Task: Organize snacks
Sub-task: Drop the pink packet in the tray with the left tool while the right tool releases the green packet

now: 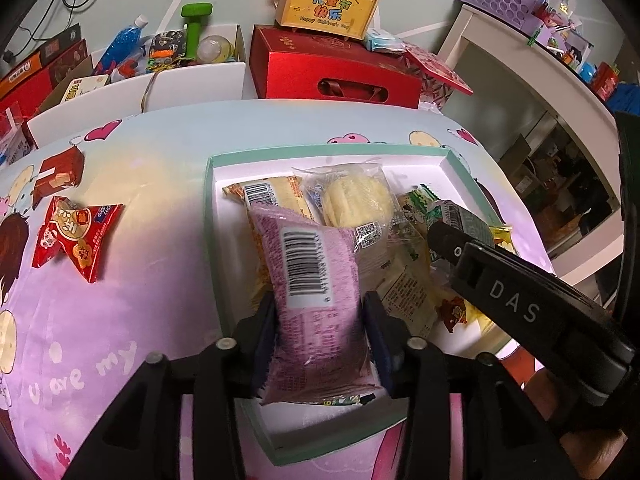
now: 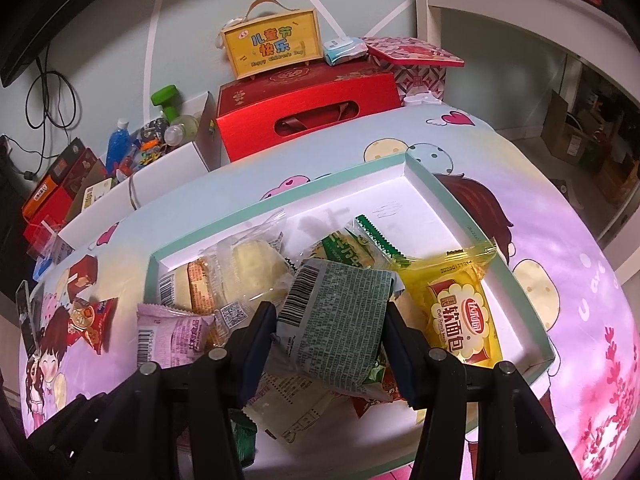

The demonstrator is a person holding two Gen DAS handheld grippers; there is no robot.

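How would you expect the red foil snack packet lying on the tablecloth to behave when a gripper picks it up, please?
The red foil snack packet looks puffy and crinkled, so it is probably light and yielding. Its glossy wrapper may slip between the fingers. It lies flat, so rolling seems unlikely.

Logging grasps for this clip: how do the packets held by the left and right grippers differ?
The pink packet in the left gripper is pale purple-pink; the grey-green packet in the right gripper is darker. The pink one hangs over the tray's left edge, the grey-green one mid-tray. Both show barcodes, pinched between fingers.
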